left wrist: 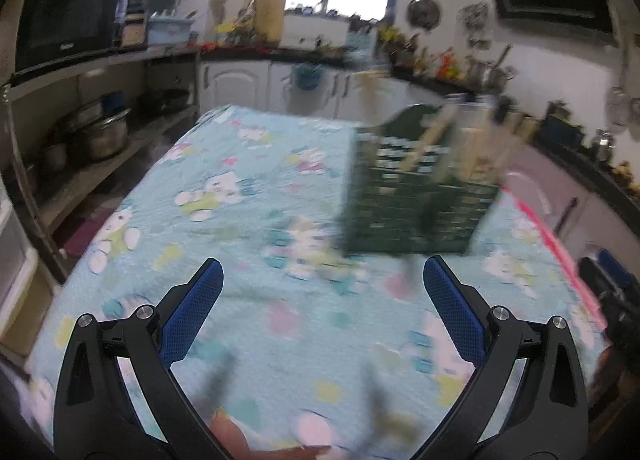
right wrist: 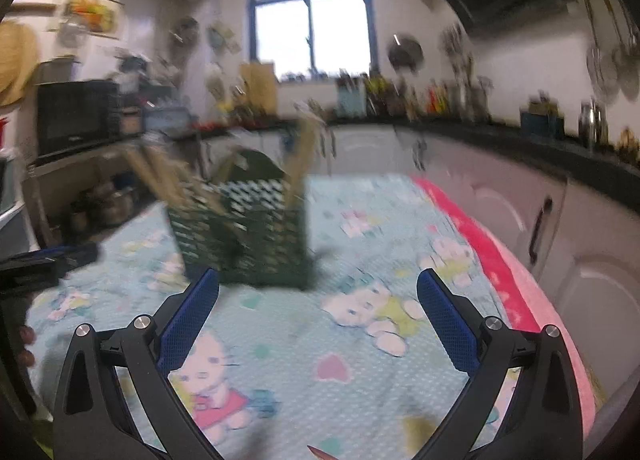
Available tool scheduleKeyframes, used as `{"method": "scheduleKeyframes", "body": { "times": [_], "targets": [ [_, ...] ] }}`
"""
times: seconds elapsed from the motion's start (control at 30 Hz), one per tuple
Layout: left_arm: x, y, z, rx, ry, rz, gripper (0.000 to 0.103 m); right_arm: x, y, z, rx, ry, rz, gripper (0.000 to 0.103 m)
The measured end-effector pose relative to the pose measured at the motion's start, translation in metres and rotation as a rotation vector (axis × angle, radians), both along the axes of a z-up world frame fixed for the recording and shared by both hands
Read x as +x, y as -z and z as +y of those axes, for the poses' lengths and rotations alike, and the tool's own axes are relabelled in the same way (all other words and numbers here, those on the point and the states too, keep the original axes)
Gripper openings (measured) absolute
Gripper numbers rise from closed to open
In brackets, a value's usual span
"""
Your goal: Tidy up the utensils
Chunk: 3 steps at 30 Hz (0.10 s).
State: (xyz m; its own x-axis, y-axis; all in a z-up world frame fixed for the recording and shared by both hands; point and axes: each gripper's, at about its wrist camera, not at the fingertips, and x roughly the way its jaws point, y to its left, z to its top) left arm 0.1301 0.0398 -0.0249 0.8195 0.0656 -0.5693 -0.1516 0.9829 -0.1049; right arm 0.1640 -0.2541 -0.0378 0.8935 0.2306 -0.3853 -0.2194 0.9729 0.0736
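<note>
Both views are smeared with motion blur, so fine detail is lost. The left gripper (left wrist: 323, 274) hangs above the table (left wrist: 256, 196), jaws spread wide, nothing between the blue pads (left wrist: 192, 316). Under it lies a pale blue cloth (left wrist: 240, 164) printed with cartoon cats.

The green basket (left wrist: 416, 204) stands upright on the cloth, far and to the right of the left gripper, well apart from it. Pale wooden sticks (left wrist: 432, 140), probably utensil handles, lean out of its top at angles; the blur hides how many there are. In the left view a dark streak just near of the basket's base cannot be identified.

The right gripper (right wrist: 318, 280) is also splayed open and empty. From this side the basket (right wrist: 244, 236) sits far and to the left, with the wooden handles (right wrist: 160, 176) tilting leftward and one more (right wrist: 304, 152) rising at its right corner. A pink edge (right wrist: 500, 256) runs along the table's right side.

At the left border of the right view, the left gripper (right wrist: 48, 260) pokes in as a dark shape, and fingers (right wrist: 26, 344) show just below it. Cabinets (right wrist: 560, 228) and a window (right wrist: 310, 20) fill the background.
</note>
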Motion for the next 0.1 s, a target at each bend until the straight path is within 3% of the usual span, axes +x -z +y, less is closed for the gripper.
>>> {"method": "scheduleKeyframes", "body": {
  "times": [0.1],
  "targets": [
    [0.043, 0.015, 0.043, 0.039, -0.112, 0.149, 0.092, 0.061, 0.012, -0.013, -0.158, 0.126, 0.164, 0.097]
  ]
}}
